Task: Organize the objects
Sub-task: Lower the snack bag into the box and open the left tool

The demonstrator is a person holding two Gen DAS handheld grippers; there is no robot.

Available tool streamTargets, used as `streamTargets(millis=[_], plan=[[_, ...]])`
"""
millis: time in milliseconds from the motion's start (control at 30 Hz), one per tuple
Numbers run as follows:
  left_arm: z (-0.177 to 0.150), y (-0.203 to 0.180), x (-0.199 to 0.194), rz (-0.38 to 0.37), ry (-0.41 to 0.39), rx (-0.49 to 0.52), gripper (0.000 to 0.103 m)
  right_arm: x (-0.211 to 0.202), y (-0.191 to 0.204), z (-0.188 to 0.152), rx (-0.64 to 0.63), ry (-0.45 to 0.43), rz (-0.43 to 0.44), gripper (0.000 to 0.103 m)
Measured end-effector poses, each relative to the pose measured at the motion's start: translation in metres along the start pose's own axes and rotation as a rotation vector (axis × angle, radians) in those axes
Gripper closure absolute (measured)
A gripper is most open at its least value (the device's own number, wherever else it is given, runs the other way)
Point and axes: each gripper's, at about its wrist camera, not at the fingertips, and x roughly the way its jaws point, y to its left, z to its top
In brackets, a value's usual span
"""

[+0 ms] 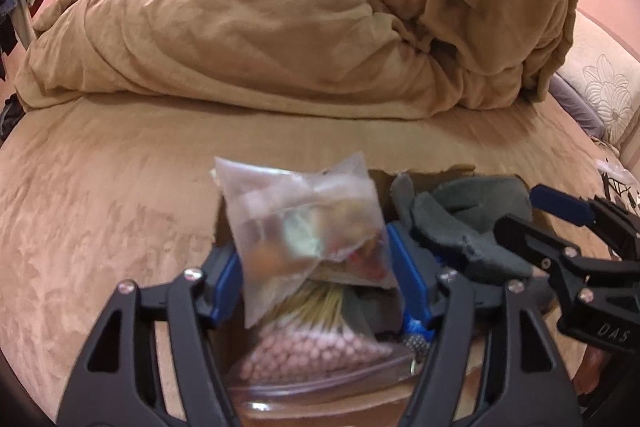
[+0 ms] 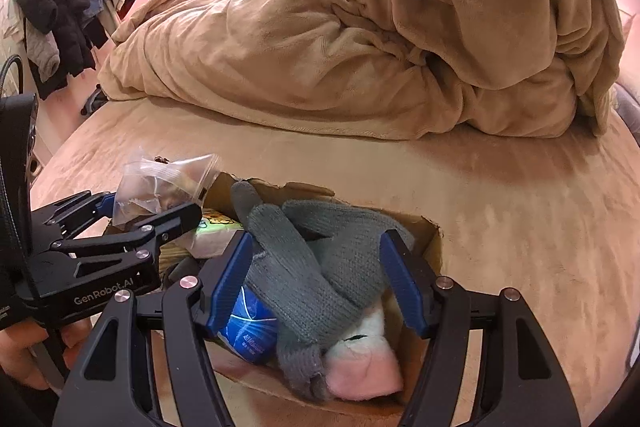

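A: What's the setting?

B: A bedroom with pink walls, and a bed (image 2: 500, 187) under a tan plush cover. On that cover, near the front edge, sits an open cardboard box (image 2: 430, 239).

A: And what's over the box?

B: A clear zip bag (image 1: 304, 223) of small mixed items. It stands between the blue pads of the left gripper (image 1: 316, 279), above the box's left part. It's blurred, and I cannot tell whether the pads press on it.

A: So the left jaws?

B: Partly apart, with the bag in the gap. The right wrist view shows the same bag (image 2: 164, 187) sticking up past that gripper's black finger.

A: What lies in the box?

B: Grey knit gloves (image 2: 304, 267) draped across the right part, over a white and pink plush item (image 2: 364, 359). Beside them there's a blue packet (image 2: 250, 327), and further left a white pack with yellow print (image 2: 214, 231). Under the bag I see a bundle of pale sticks (image 1: 312, 303) and a pouch of pink beads (image 1: 312, 347).

A: The right gripper?

B: The right gripper (image 2: 316, 287) has its jaws apart, straddling the gloves; a clamp on them isn't visible.

A: Further out?

B: A heaped tan duvet (image 2: 380, 27) at the back of the bed, and dark clothes (image 2: 80, 7) hanging on a rack at left.
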Motion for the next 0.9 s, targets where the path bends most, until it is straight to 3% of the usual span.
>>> streamTargets(millis=[100,167,300,900], plan=[[-0.007,-0.003,-0.009,0.005,0.0,0.006,0.03,-0.006,0.001,-0.004,-0.003,-0.008,0.0,0.034],[-0.011,-0.004,-0.017,0.016,-0.008,0.006,0.018,-0.012,0.001,-0.007,-0.002,-0.014,-0.002,0.034],[-0.021,-0.004,-0.043,0.018,-0.034,-0.004,0.013,-0.029,0.002,-0.012,0.004,-0.033,-0.014,0.034],[-0.075,-0.032,-0.168,-0.021,-0.137,0.02,0.011,-0.123,0.017,-0.062,0.04,-0.079,-0.033,0.034]])
